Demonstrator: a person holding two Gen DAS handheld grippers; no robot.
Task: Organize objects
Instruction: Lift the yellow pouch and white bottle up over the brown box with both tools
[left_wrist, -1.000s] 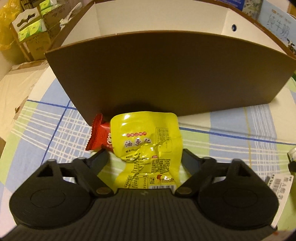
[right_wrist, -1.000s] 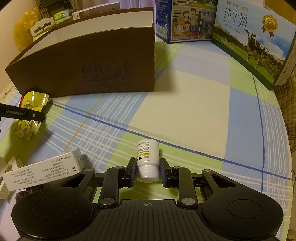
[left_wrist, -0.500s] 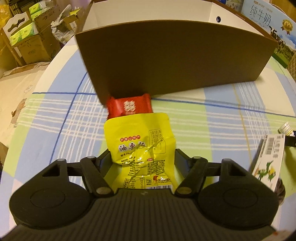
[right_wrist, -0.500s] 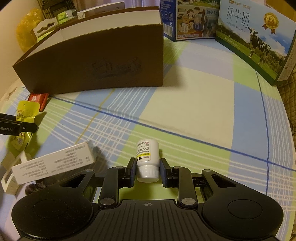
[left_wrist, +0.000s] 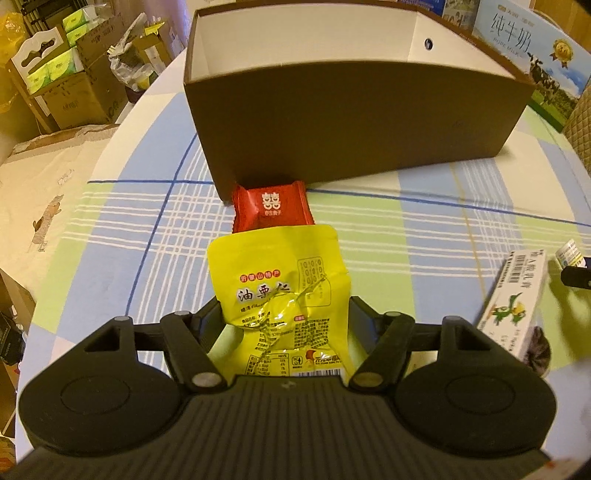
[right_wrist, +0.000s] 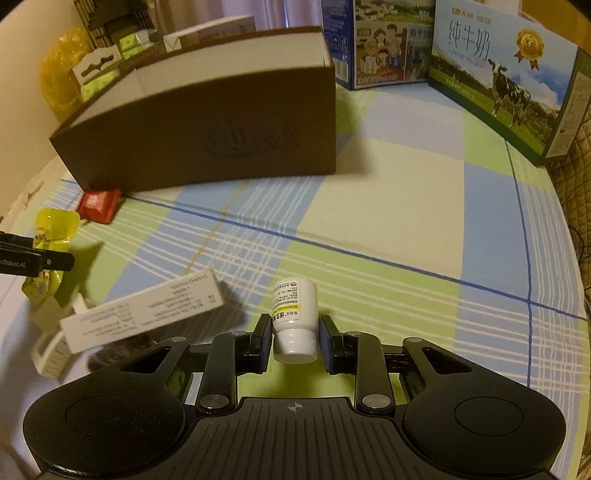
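My left gripper (left_wrist: 284, 314) is shut on a yellow snack packet (left_wrist: 280, 288) and holds it above the table, in front of the open brown box (left_wrist: 354, 122). A red candy packet (left_wrist: 271, 208) lies against the box's near corner; it also shows in the right wrist view (right_wrist: 99, 205). My right gripper (right_wrist: 294, 334) is shut on a small white pill bottle (right_wrist: 295, 317), cap toward the camera. The brown box (right_wrist: 207, 129) stands far left of it. The yellow packet (right_wrist: 50, 240) and left gripper show at that view's left edge.
A white medicine carton (right_wrist: 147, 310) lies left of the bottle, over smaller white boxes; it also shows in the left wrist view (left_wrist: 517, 302). Milk cartons (right_wrist: 498, 74) stand along the table's back right. Cardboard boxes (left_wrist: 74, 88) sit beyond the table's left edge.
My left gripper has pulled back and risen with the yellow packet, uncovering the red candy and the box's inside. My right gripper holds the bottle and has shifted slightly.
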